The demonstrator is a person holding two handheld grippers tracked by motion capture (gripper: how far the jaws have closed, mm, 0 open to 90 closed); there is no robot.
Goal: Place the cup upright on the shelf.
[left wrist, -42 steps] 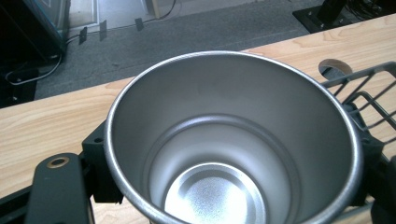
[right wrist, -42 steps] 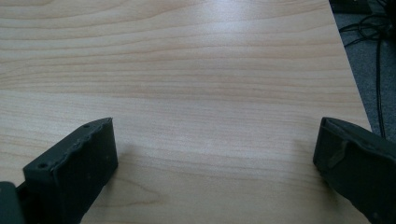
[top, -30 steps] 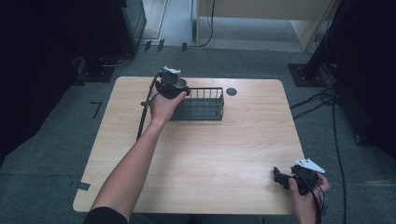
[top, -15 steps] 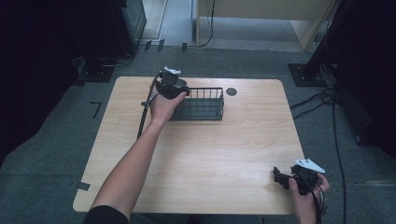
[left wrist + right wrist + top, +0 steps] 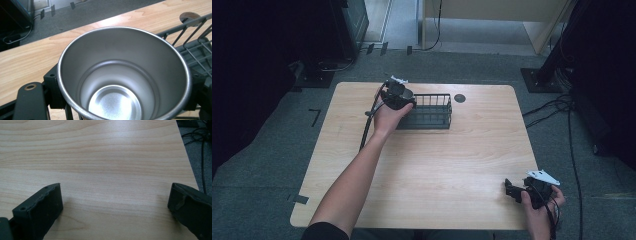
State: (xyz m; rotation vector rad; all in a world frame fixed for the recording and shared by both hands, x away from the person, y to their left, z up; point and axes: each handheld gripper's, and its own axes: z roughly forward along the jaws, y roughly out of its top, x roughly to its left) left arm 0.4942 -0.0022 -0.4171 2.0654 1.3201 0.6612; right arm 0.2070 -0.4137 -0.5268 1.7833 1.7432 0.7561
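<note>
A shiny steel cup (image 5: 122, 82) sits upright between the jaws of my left gripper (image 5: 403, 100), which is shut on its sides. I look straight down into the empty cup. The hand holds it at the left end of a black wire basket (image 5: 432, 114), whose wires (image 5: 197, 50) run just to the cup's right. In the high view the hand and gripper hide the cup. Near the table's front right corner my right gripper (image 5: 511, 190) hovers low over the bare wood, open, with nothing between its fingers (image 5: 42, 207).
The light wooden table (image 5: 437, 165) has a round cable hole (image 5: 460, 98) just right of the basket's far corner. A black cable (image 5: 368, 122) trails from the left gripper along the forearm. Dark equipment and floor cables surround the table.
</note>
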